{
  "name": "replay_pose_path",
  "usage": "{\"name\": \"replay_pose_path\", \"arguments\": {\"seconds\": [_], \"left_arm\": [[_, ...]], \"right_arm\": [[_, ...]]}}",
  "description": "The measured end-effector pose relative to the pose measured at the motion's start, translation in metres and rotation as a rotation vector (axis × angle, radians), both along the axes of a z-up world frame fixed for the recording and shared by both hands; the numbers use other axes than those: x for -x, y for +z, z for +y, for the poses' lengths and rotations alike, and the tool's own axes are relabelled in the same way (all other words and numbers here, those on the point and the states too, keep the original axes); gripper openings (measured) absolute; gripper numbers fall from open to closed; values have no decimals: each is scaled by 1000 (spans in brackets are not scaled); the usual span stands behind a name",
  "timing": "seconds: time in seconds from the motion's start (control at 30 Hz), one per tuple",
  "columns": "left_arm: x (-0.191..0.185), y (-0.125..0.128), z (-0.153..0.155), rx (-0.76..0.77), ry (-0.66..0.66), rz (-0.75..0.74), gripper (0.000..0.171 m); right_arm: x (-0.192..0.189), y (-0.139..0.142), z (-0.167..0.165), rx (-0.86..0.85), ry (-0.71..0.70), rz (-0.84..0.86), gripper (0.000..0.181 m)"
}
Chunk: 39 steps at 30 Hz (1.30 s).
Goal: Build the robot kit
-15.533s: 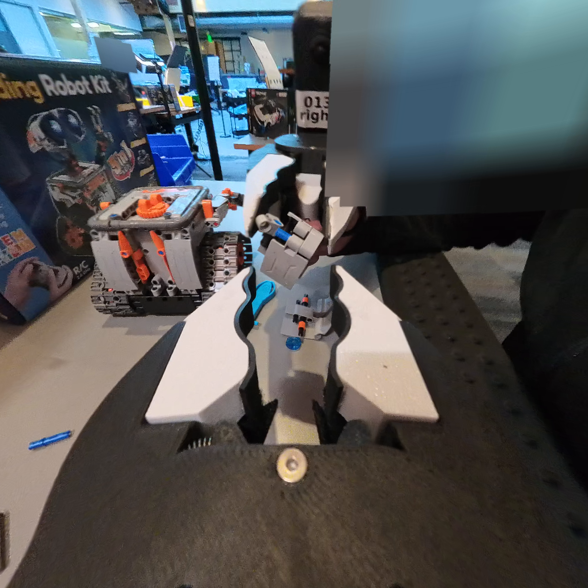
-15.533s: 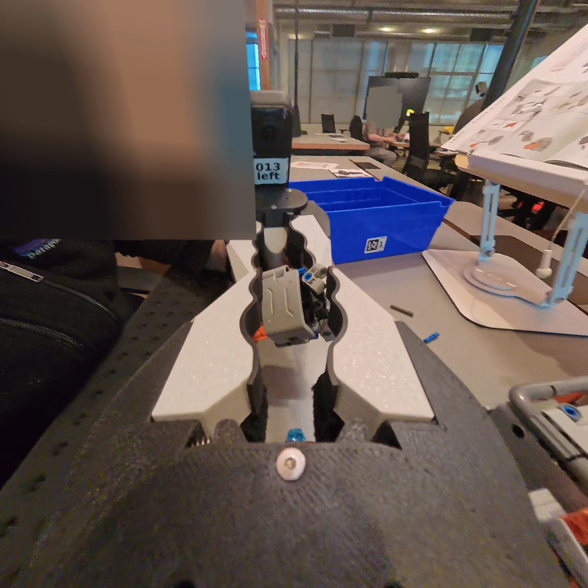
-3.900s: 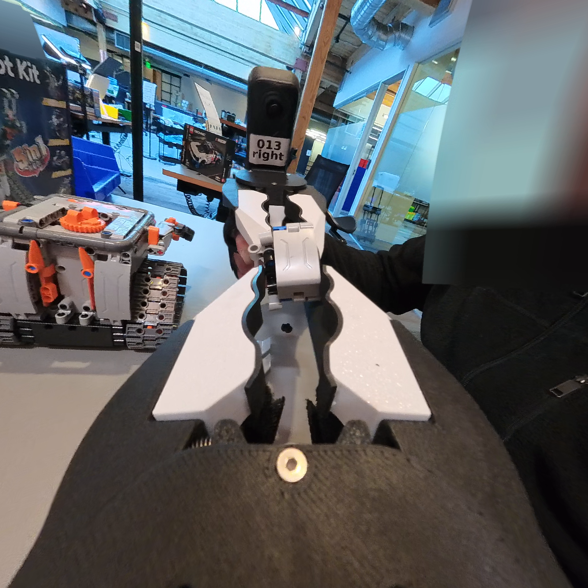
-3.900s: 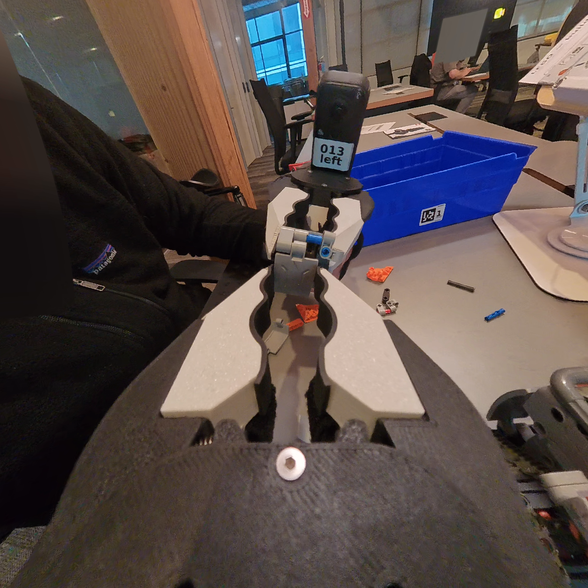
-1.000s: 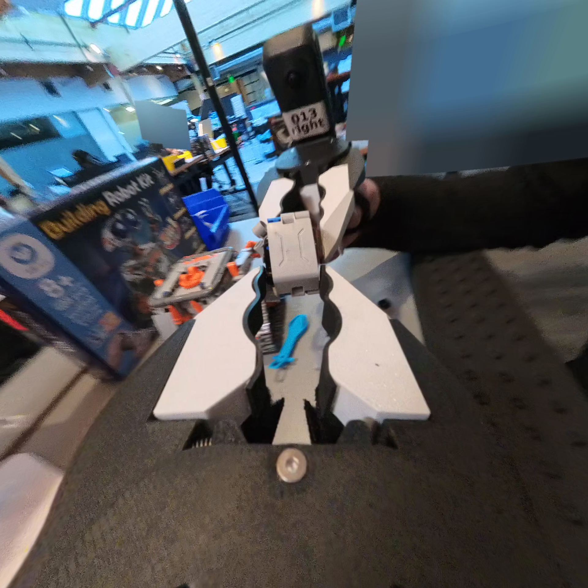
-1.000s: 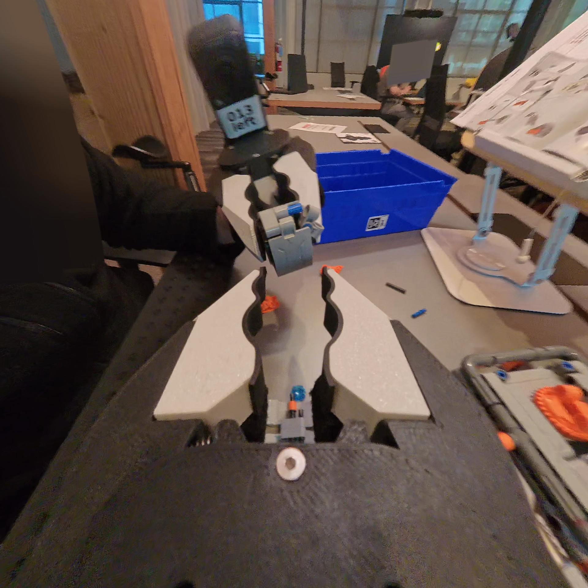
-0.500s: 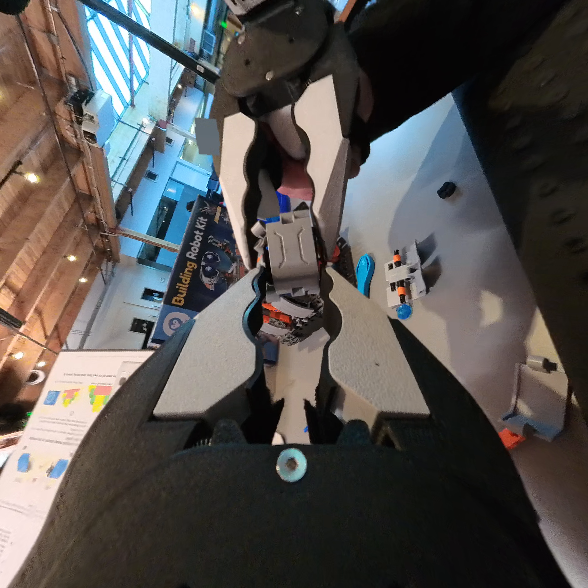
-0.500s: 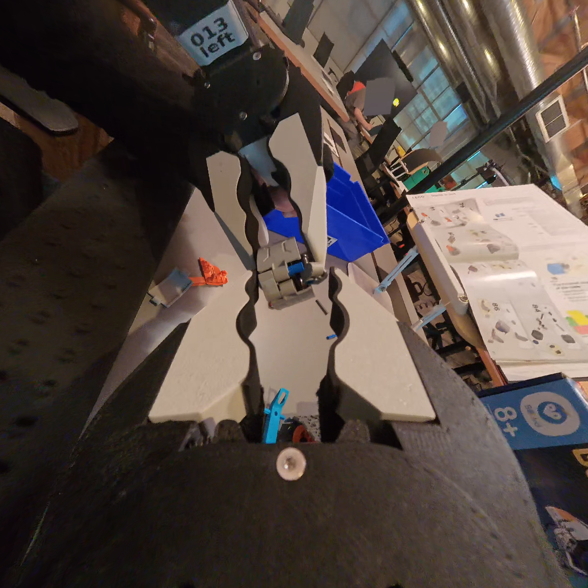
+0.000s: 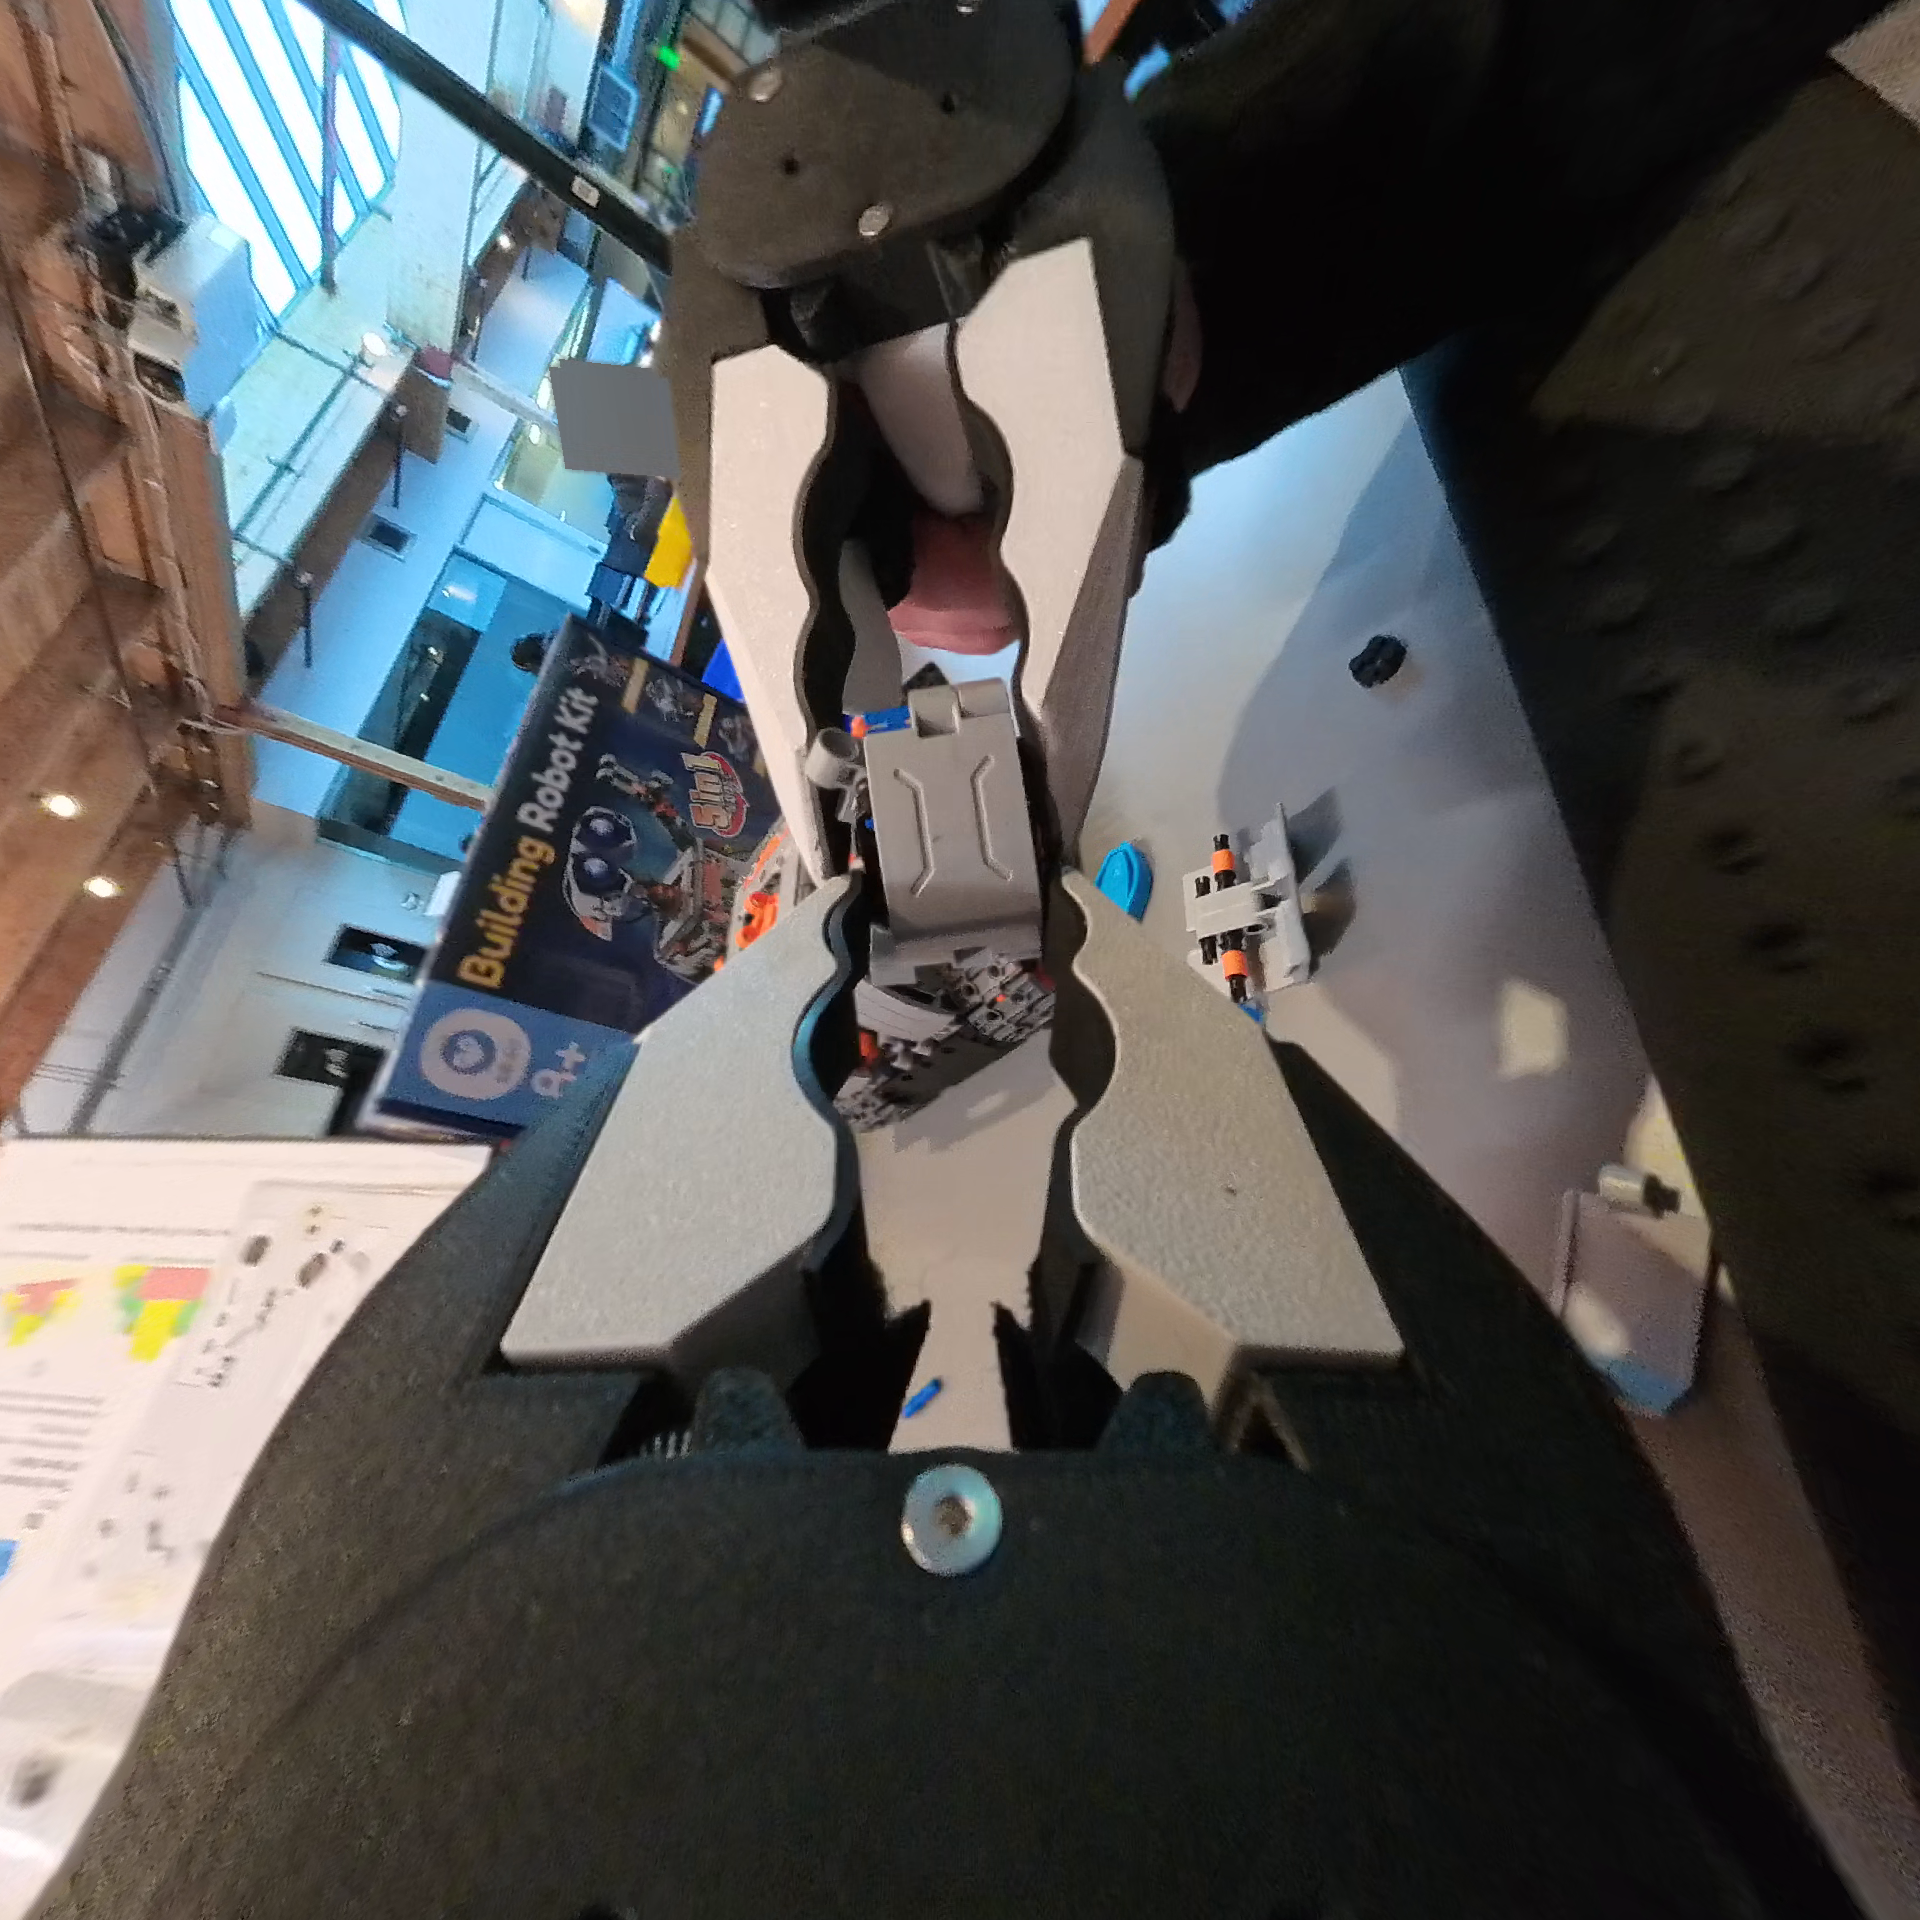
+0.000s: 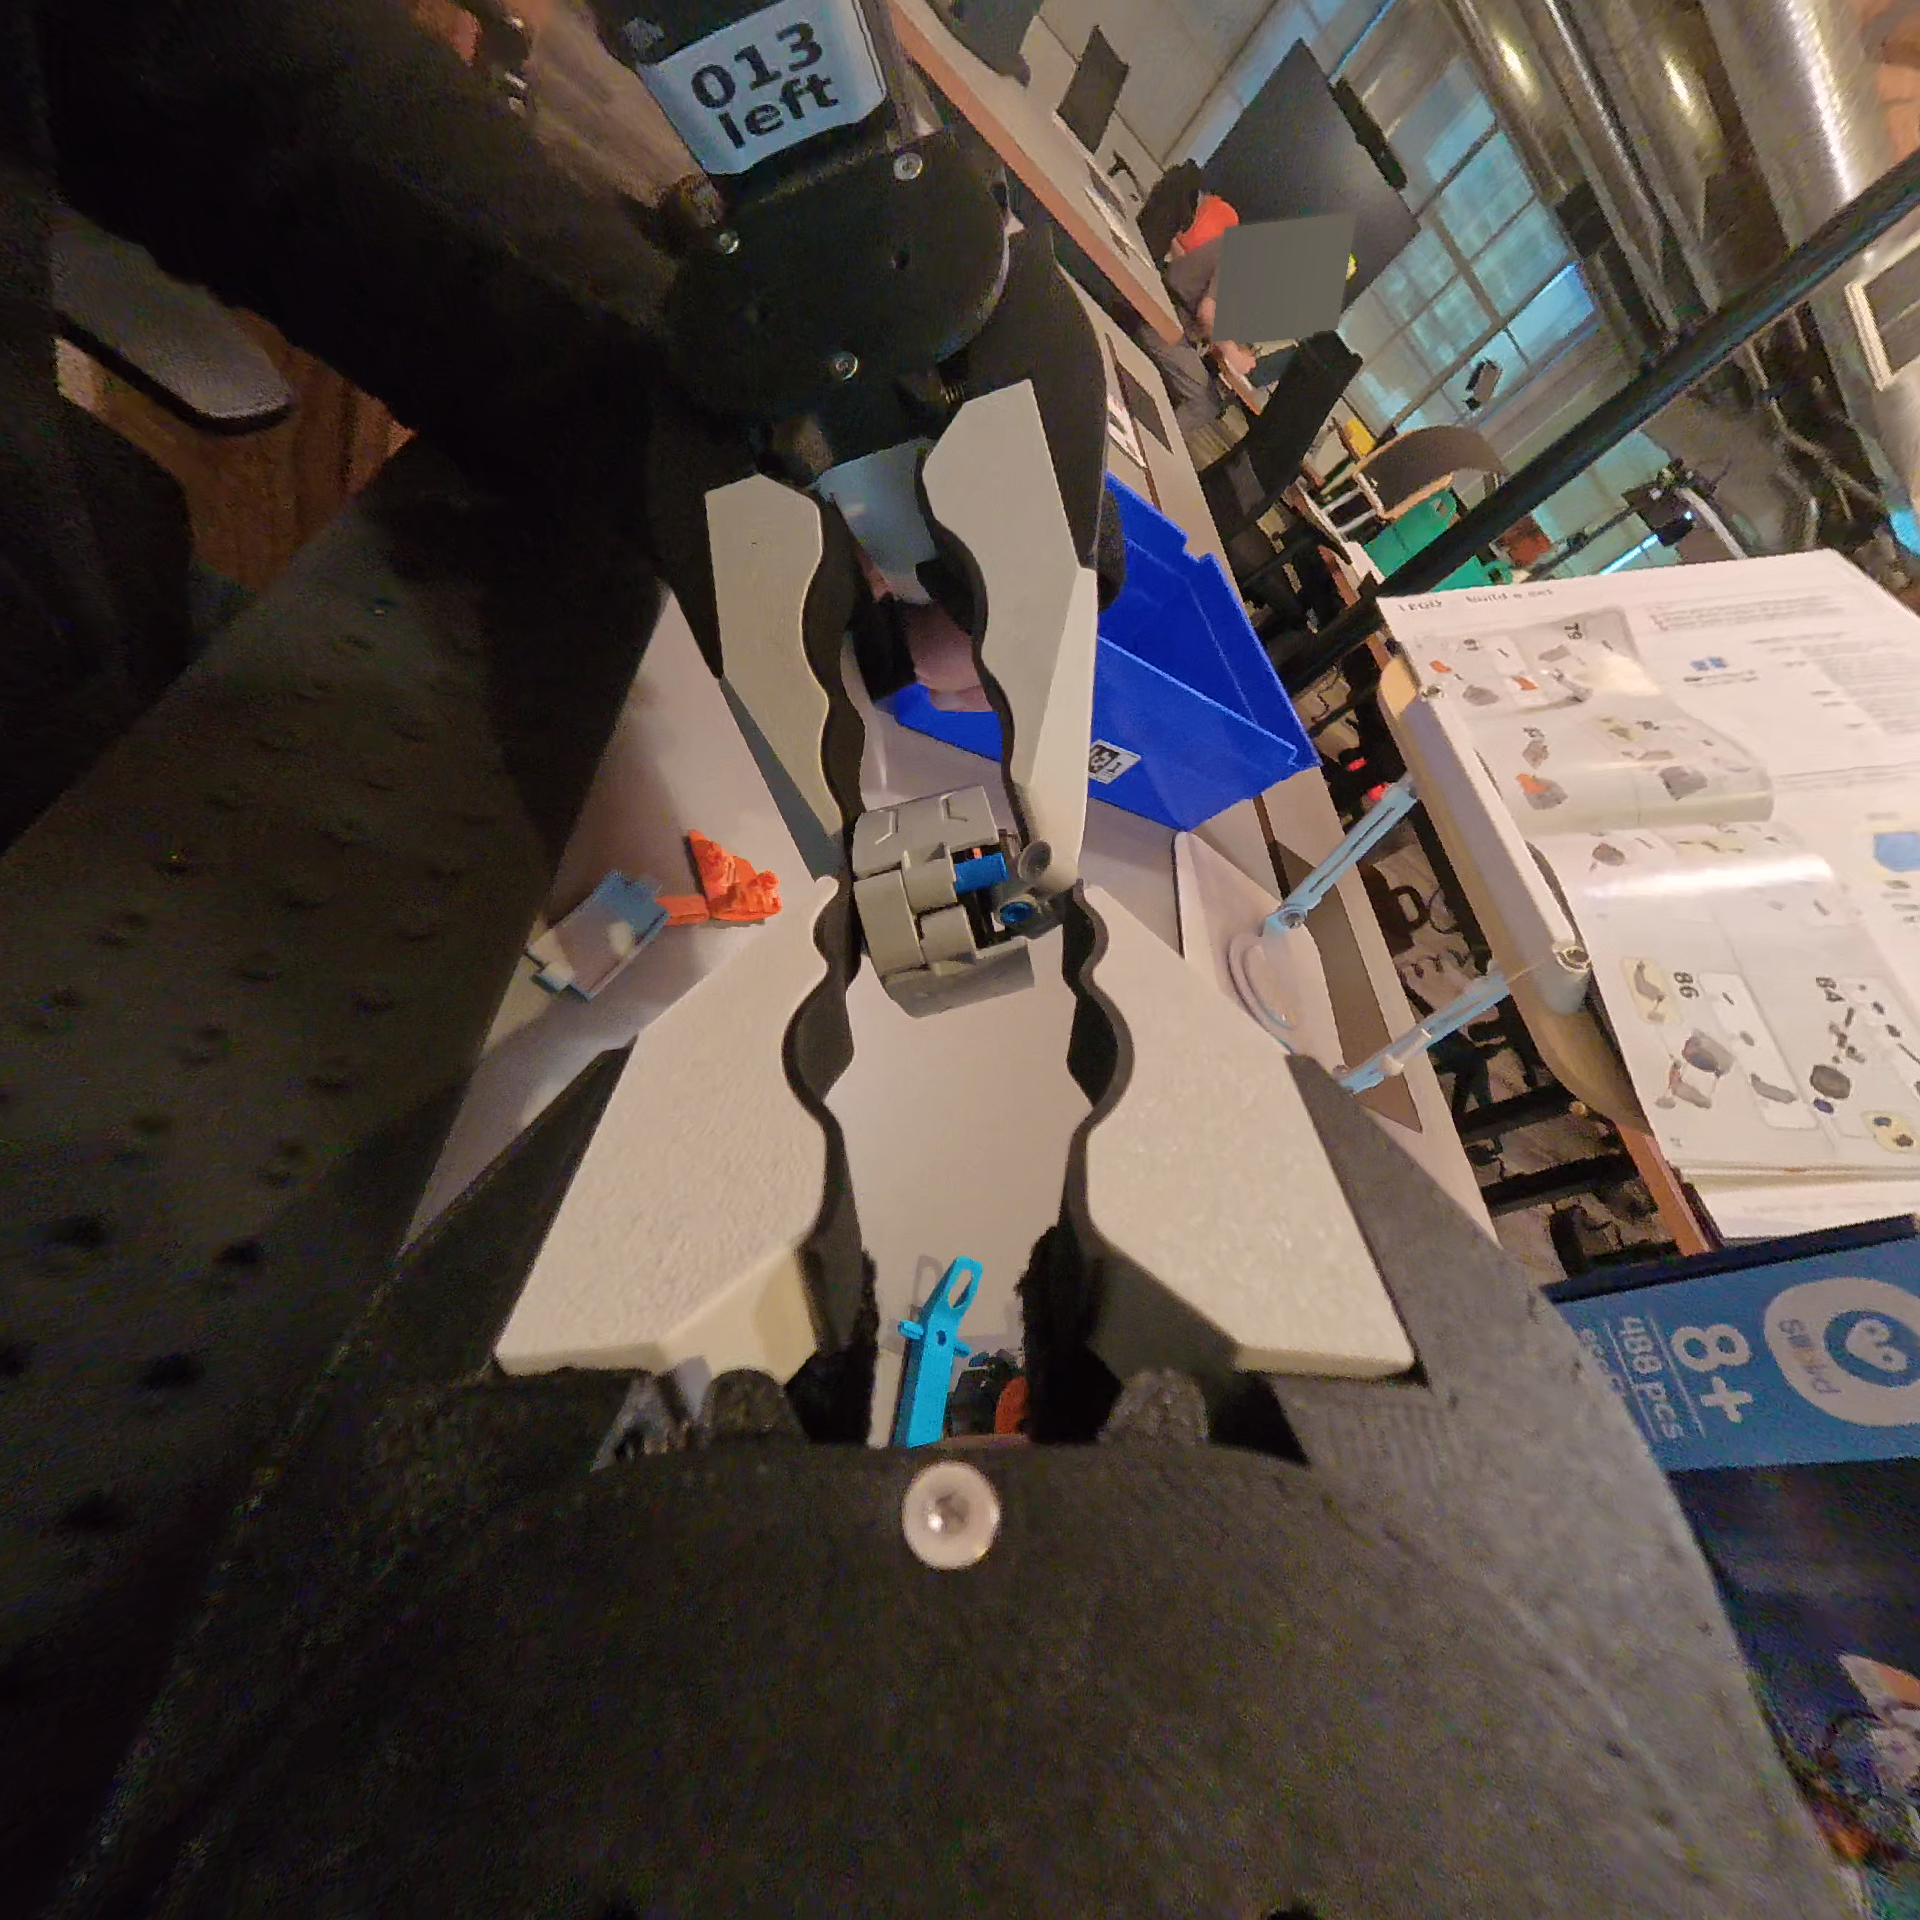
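Observation:
A grey brick assembly (image 9: 951, 831) with blue pins is in the air between my two grippers, which face each other tip to tip. My left gripper (image 9: 961, 888) is shut on its lower end. It also shows in the right wrist view (image 10: 935, 914), held at the far gripper's tips. My right gripper (image 10: 956, 909) is open, with its fingertips on either side of the assembly and a small gap on the right side. A hand shows behind each far gripper.
On the table lie a blue tool (image 9: 1127, 883), a small grey part with orange pins (image 9: 1247, 914), orange pieces (image 10: 732, 883) and a grey-blue part (image 10: 597, 935). A blue bin (image 10: 1174, 707), a booklet on a stand (image 10: 1714, 852) and a kit box (image 9: 582, 862) stand around. Less than 4 cm separates the two grippers' tips.
Both grippers have tilted steeply since a second ago. The right gripper has closed in, so the assembly held by the left now reaches between its fingertips.

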<state>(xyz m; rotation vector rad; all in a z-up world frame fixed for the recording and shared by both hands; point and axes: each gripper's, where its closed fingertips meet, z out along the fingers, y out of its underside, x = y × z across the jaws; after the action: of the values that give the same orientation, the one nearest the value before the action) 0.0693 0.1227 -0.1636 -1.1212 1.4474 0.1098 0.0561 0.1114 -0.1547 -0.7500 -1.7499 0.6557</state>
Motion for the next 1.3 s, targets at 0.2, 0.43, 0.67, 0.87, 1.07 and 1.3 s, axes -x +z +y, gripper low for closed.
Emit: {"name": "replay_pose_path", "arguments": {"seconds": [0.2,0.43,0.67,0.87,1.07,1.3], "left_arm": [[-2,2,-2,-27,6,1,39],[-4,-2,-7,68,-23,-24,43],[-3,6,-12,180,-68,-154,34],[-2,6,-11,221,-74,-184,32],[-2,4,-15,264,-105,-191,24],[-3,9,-22,365,-193,-269,22]], "right_arm": [[-1,5,0,13,11,26,38],[-4,2,-2,125,53,-11,39],[-3,-4,6,272,50,-58,35],[-3,-2,2,240,61,-46,34],[-3,0,-1,181,50,-25,34],[-5,4,-7,237,96,-25,33]]}}
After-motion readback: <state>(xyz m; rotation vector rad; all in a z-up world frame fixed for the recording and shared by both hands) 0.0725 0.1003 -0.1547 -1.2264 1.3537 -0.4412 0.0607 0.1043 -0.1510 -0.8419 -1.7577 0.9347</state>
